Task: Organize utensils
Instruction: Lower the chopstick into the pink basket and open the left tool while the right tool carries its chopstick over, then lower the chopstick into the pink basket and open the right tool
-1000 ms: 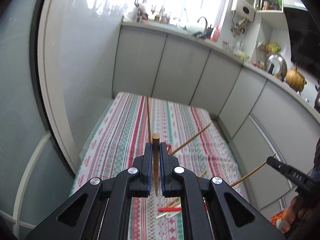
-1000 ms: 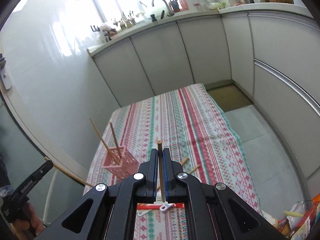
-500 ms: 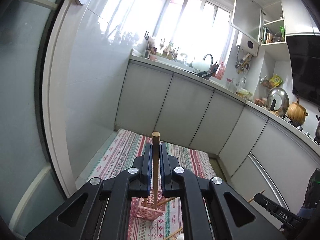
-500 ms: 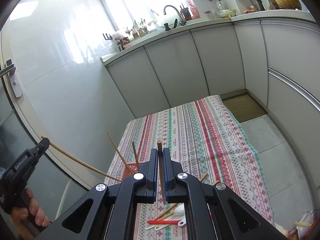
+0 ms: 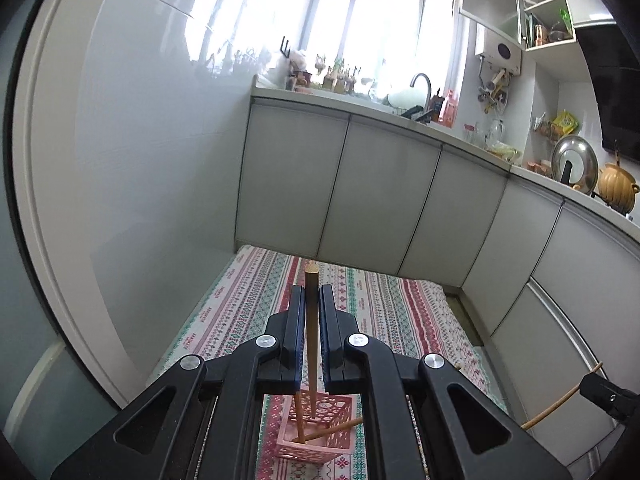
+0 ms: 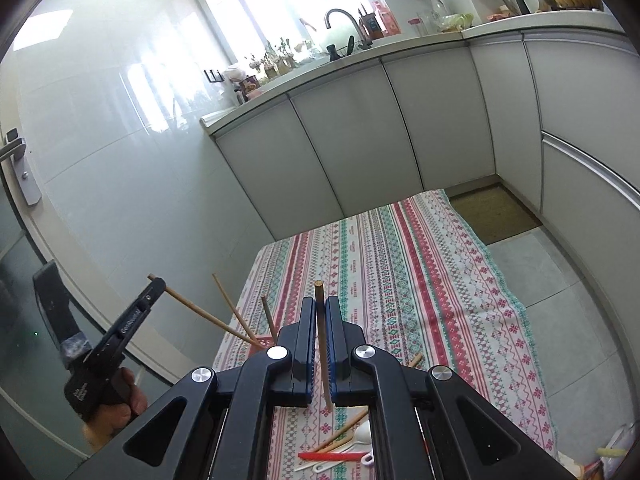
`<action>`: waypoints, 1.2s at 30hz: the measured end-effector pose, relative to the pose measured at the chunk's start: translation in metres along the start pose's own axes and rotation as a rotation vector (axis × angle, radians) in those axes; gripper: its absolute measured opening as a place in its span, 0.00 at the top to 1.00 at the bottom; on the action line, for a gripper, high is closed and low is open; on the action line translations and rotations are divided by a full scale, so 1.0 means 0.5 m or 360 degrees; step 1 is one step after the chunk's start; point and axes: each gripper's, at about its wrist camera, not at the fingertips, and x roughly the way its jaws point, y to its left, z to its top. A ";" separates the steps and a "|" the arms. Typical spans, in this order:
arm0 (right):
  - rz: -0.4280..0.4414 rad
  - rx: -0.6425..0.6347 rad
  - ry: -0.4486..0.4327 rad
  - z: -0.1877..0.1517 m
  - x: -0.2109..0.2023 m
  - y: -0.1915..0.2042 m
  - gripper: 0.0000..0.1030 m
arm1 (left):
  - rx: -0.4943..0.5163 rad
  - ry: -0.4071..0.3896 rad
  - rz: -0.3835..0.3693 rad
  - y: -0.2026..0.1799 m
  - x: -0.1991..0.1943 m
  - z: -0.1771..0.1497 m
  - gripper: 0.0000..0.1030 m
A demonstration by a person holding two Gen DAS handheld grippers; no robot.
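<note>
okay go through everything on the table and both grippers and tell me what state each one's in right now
left gripper: shut on a chopstick, tip over the pink basket.
right gripper: shut on a chopstick, held above the table.
pink basket: upright, two chopsticks leaning inside.
red utensil: lying flat on the tablecloth.
white spoon: lying flat, loose.

The left gripper (image 5: 311, 300) points gently downward, its jaws pinched almost together on a chopstick (image 5: 311, 328) that stands upright between them. The right gripper (image 6: 320, 312) tilts down the same way, jaws clamped on a second chopstick (image 6: 322, 344). A hand (image 6: 116, 408) wraps the left gripper's handle at the right wrist view's lower left.
</note>
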 end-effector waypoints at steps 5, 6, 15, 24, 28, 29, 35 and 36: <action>0.0001 0.0006 0.0014 0.000 0.007 -0.004 0.95 | 0.0007 0.0123 -0.0007 -0.009 0.060 -0.021 0.94; 0.0002 0.0007 0.0016 0.000 0.008 -0.004 0.95 | 0.0001 0.0146 -0.0008 -0.009 0.070 -0.024 0.94; 0.0008 0.0008 0.0000 0.001 0.001 -0.006 0.95 | -0.0059 0.0268 -0.0110 0.001 0.101 -0.040 0.52; 0.0064 -0.0022 -0.0079 0.016 -0.020 0.032 0.95 | -0.0080 0.0337 -0.0099 0.048 0.022 -0.043 0.37; 0.0103 -0.0045 -0.0128 0.024 -0.031 0.064 0.95 | -0.0111 0.0441 -0.0051 0.092 -0.004 -0.058 0.37; 0.0116 -0.0052 -0.0144 0.027 -0.034 0.073 0.95 | -0.0110 0.0466 -0.0028 0.103 -0.010 -0.062 0.37; 0.0184 -0.0091 -0.0207 0.037 -0.034 0.128 0.95 | -0.0105 0.0565 0.0054 0.162 -0.040 -0.085 0.37; 0.0188 -0.0103 -0.0217 0.039 -0.030 0.139 0.95 | -0.0097 0.0575 0.0057 0.169 -0.044 -0.087 0.37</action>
